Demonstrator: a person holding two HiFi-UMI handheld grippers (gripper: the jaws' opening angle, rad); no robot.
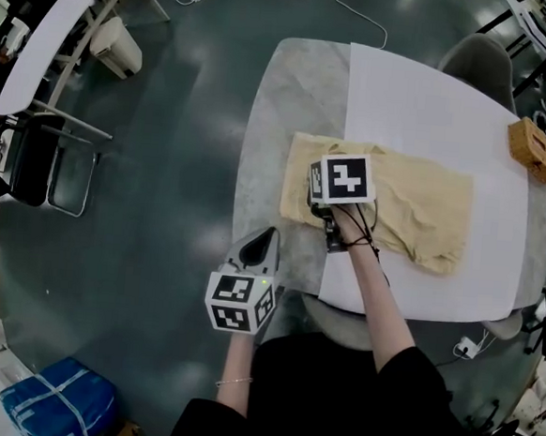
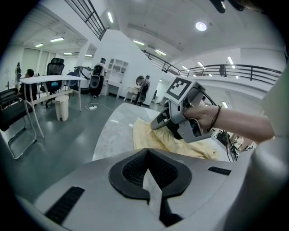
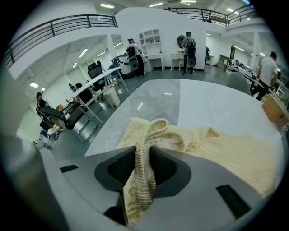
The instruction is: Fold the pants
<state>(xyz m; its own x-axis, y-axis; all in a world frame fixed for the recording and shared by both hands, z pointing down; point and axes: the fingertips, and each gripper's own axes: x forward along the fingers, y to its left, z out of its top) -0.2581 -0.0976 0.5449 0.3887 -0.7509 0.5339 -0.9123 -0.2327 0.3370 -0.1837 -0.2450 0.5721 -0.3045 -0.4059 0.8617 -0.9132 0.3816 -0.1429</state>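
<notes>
- Grey hall floor runs all round the desk, a rounded marble top with a white sheet over its right part. A wooden box sits at the far right edge, well apart from the work.
- Pants, pale yellow, lie flat across the middle of the desk. They rest mostly on the sheet, with the left end reaching onto the bare marble. They seem laid out long so that one end can be carried over the other. How many layers already lie there I cannot tell.
- Right tool stands over the left end of the pants and points steeply down at the cloth.
- Its jaws are clamped on the ribbed waistband. The band runs bunched through the gap and fills it, then loops over past the tips and drops back to the rest of the cloth. The jaws stand only as far apart as that bunched rib holds them.
- Taking the waistband looks a sound choice. It is the thickest, firmest edge, so the end should lift as one piece without the thin cloth slipping out.
- Left tool hangs off the near left corner of the desk, above the floor, and aims toward the pants and the right tool.
- Its jaws are together with nothing between them, and it touches neither cloth nor desk. It is probably kept clear until a second hold on the waistband is wanted.
</notes>
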